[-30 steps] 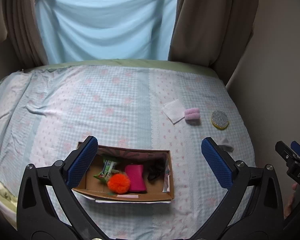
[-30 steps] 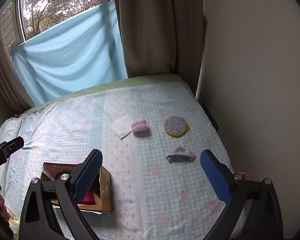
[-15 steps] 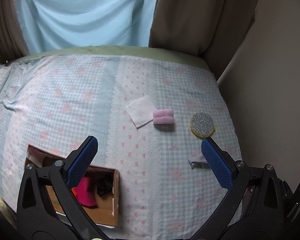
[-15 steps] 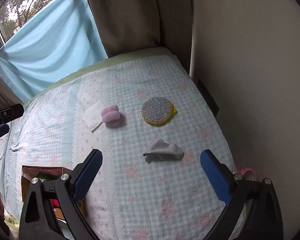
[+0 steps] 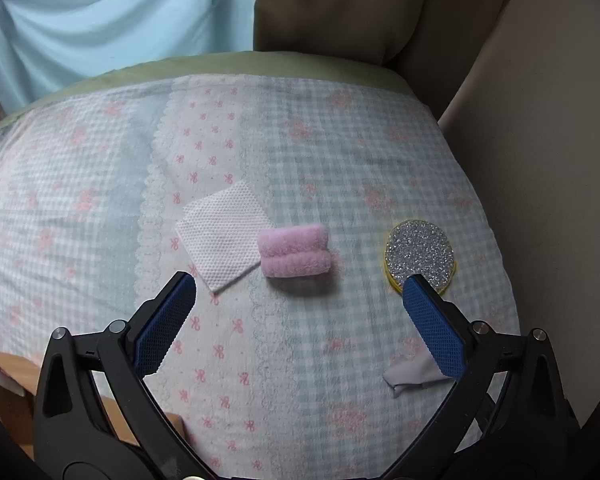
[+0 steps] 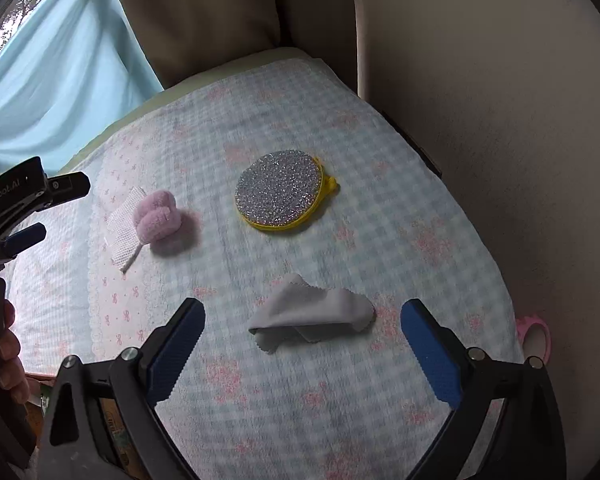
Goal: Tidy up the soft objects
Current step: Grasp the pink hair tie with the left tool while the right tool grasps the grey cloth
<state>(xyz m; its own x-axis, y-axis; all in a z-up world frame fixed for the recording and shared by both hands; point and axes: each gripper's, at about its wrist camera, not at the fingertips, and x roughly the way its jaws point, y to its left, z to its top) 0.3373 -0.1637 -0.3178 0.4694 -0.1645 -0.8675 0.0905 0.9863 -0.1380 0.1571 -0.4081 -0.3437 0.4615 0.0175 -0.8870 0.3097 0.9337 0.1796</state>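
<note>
On the checked bedspread lie a white mesh cloth point(image 5: 220, 236), a rolled pink towel point(image 5: 294, 255), a round silver-and-yellow scrubber point(image 5: 420, 250) and a crumpled grey cloth point(image 5: 410, 376). My left gripper point(image 5: 298, 292) is open and empty, just short of the pink towel. In the right wrist view my right gripper point(image 6: 302, 318) is open and empty, its jaws on either side of the grey cloth point(image 6: 310, 314). The scrubber point(image 6: 280, 196), pink towel point(image 6: 160, 218) and white cloth point(image 6: 124, 230) lie beyond it. The left gripper point(image 6: 24, 236) shows at the left edge.
A cardboard box point(image 5: 8, 384) shows at the lower left of the left wrist view. A wall point(image 6: 500, 120) runs along the bed's right side, curtains point(image 5: 340, 4) at the far end. A pink ring point(image 6: 534, 334) lies at the bed's right edge.
Both grippers have moved forward and to the right, away from the box and closer to the loose items. The right gripper now frames the grey cloth. Both stayed open.
</note>
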